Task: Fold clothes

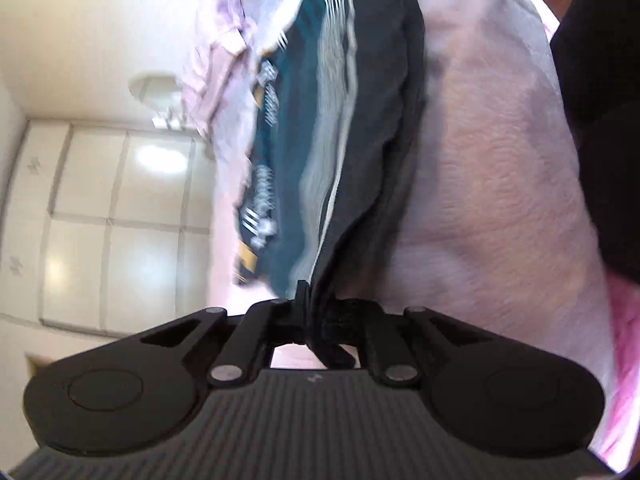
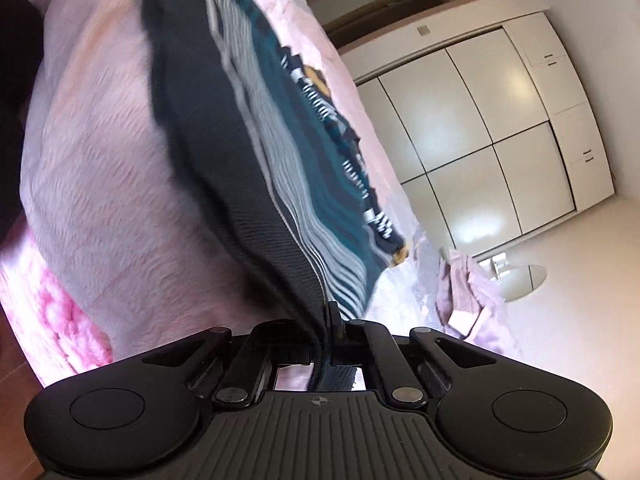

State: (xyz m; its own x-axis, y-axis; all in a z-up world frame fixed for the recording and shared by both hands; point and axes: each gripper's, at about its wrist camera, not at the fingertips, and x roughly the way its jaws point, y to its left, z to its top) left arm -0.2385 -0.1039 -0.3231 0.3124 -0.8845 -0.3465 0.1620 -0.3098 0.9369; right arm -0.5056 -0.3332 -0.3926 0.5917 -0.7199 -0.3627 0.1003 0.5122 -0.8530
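Both tongs, the left gripper (image 1: 310,300) and right gripper (image 2: 330,316), pinch the soft, floppy shirt (image 1: 320,152) by its edge.

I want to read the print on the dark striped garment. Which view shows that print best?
The right wrist view: the dark striped garment spreads wider there, with its teal printed panel less squeezed, though motion blur leaves the lettering unreadable. The left wrist view shows the same garment narrower and just as blurred. Both grippers clamp its edge.

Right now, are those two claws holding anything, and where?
Yes. Both the left gripper and right gripper pinch the dark teal, white-striped knit garment at its ribbed edge.
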